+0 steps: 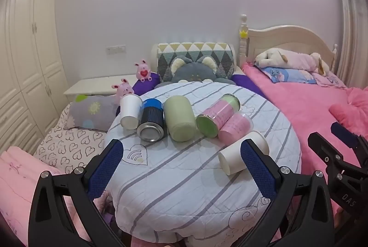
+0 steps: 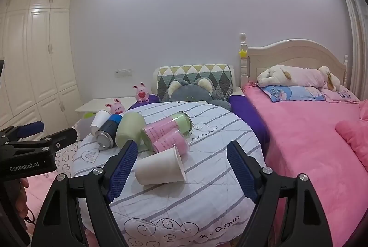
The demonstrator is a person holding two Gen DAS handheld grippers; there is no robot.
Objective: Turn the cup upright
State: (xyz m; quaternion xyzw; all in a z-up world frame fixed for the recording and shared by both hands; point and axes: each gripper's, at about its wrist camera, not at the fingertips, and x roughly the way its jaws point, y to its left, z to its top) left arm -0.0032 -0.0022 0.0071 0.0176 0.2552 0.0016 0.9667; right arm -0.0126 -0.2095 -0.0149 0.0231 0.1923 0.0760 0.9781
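A white paper cup [image 2: 161, 166] lies on its side on the round table [image 2: 184, 205] with the striped quilt, mouth to the right. It also shows in the left wrist view [image 1: 232, 158], partly behind my left gripper's right finger. My right gripper [image 2: 181, 168] is open, its fingers on either side of this cup and apart from it. My left gripper [image 1: 181, 168] is open and empty above the table's near part. Further back lie a second white cup [image 1: 130, 112], a blue can [image 1: 151, 120], a pale green cup [image 1: 180, 118] and two pink-and-green jars [image 1: 218, 116].
A pink bed [image 2: 310, 132] with a plush toy runs along the right. A heart-print bed with a pillow [image 1: 92, 112] lies on the left. A grey plush cushion [image 1: 195, 70] sits behind the table. Wardrobes [image 1: 27, 51] stand at the far left.
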